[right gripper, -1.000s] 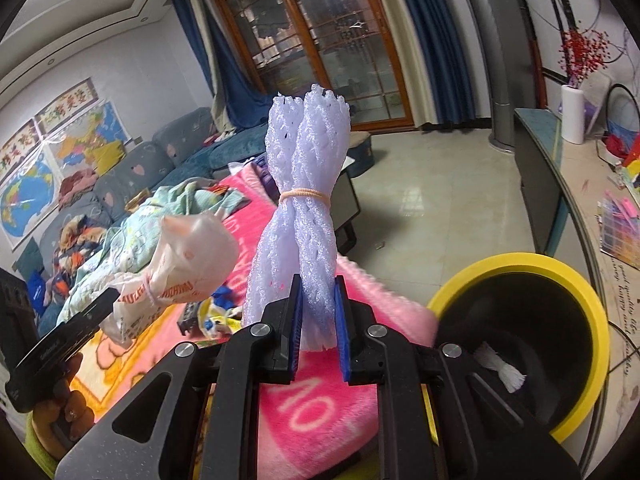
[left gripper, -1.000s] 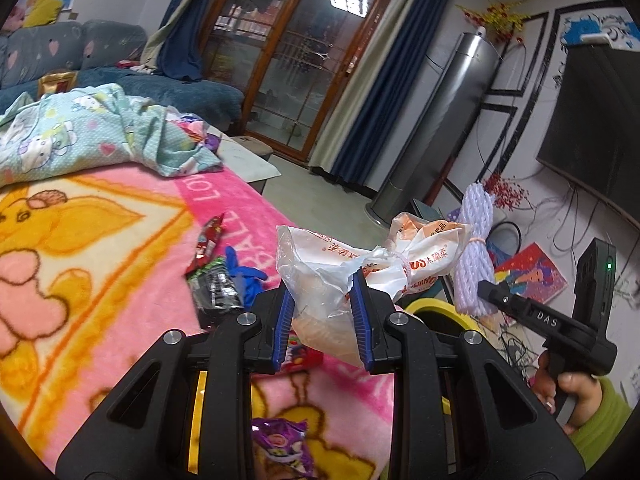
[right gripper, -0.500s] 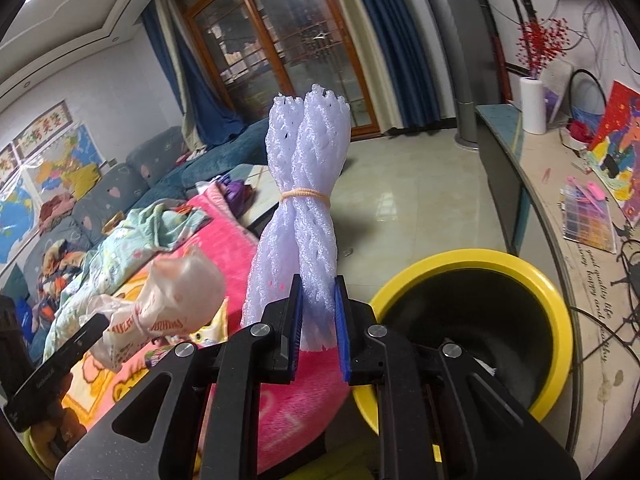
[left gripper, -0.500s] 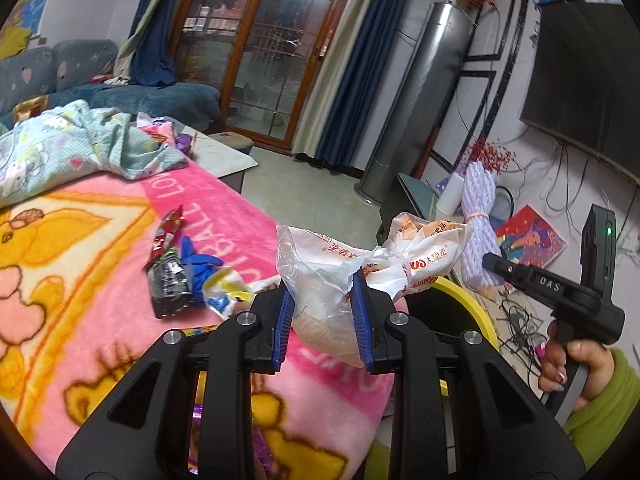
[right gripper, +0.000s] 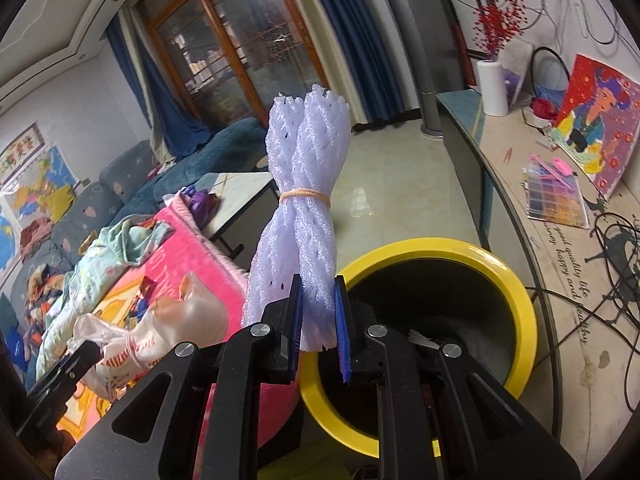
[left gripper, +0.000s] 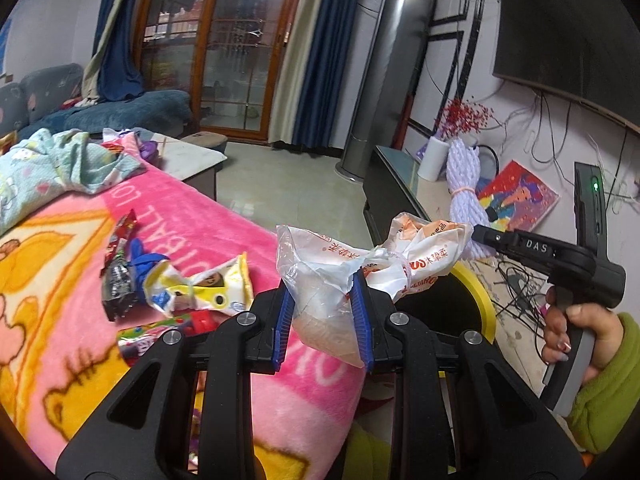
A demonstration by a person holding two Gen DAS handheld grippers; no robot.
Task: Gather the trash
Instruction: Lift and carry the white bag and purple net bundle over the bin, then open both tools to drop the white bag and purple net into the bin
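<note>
Two claws, each clamped on one piece of trash: left claw (left gripper: pixel 322 316) pinches one crumpled plastic bag (left gripper: pixel 340 276) at frame centre; right claw (right gripper: pixel 318 332) grips one foam net bundle (right gripper: pixel 300 216) upright. Beyond, lower right, one yellow-rimmed bin (right gripper: pixel 516 288). Four wrappers (left gripper: pixel 192 288) lie left on one pink blanket (left gripper: pixel 60 280).

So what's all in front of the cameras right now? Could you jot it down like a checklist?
Surface: pink cartoon blanket, wrappers lying on it.
Job's things: plastic bag and white foam net bundle both held up; yellow-rimmed bin beside the blanket, its mouth just beyond the foam net.
Clutter: snack wrappers; crumpled light-blue cloth.
Grippers: left gripper shut on the plastic bag; right gripper shut on the foam net bundle.
Cables: black wires tangled on the side counter.
Surroundings: sofa, glass doors, painting.
</note>
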